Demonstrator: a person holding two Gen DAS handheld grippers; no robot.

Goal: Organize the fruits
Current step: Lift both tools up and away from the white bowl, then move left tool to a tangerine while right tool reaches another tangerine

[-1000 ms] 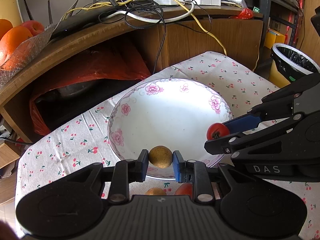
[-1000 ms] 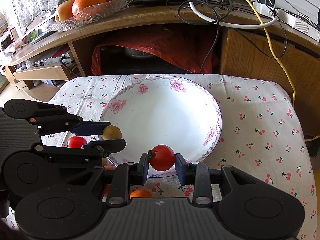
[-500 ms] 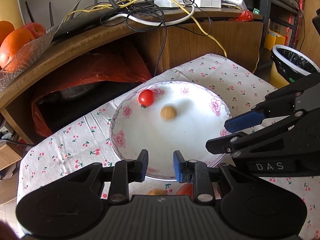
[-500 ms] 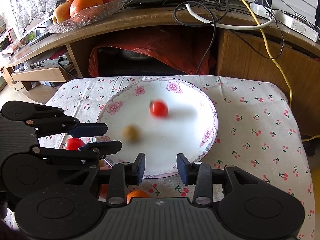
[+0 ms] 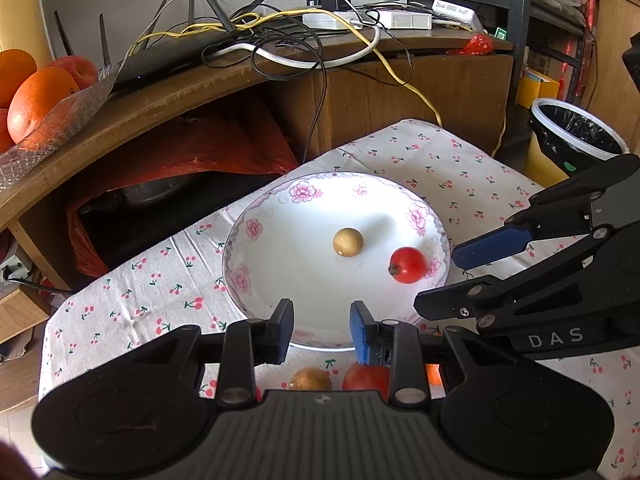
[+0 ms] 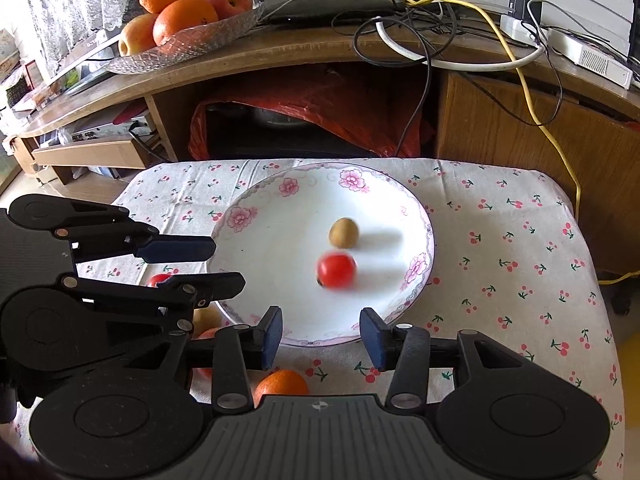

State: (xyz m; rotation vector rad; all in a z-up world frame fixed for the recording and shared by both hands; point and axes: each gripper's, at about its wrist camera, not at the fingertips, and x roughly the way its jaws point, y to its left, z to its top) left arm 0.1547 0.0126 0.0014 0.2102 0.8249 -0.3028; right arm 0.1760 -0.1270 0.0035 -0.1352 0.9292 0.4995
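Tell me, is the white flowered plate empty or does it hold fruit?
Not empty: the plate holds a red tomato and a small brown fruit.

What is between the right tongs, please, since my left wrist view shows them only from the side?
Observer: Nothing. The right tongs are opening, and only the near rim of the plate shows through the gap.
Operator: Thank you. Is the orange sliver under my left tongs a fruit?
Observer: Yes, a small orange lies on the cherry-print cloth, just in front of the plate.
Operator: Does the tomato on the plate look settled to you?
Observer: Probably not. In the right wrist view the tomato is blurred, while the small brown fruit beside it is sharp.
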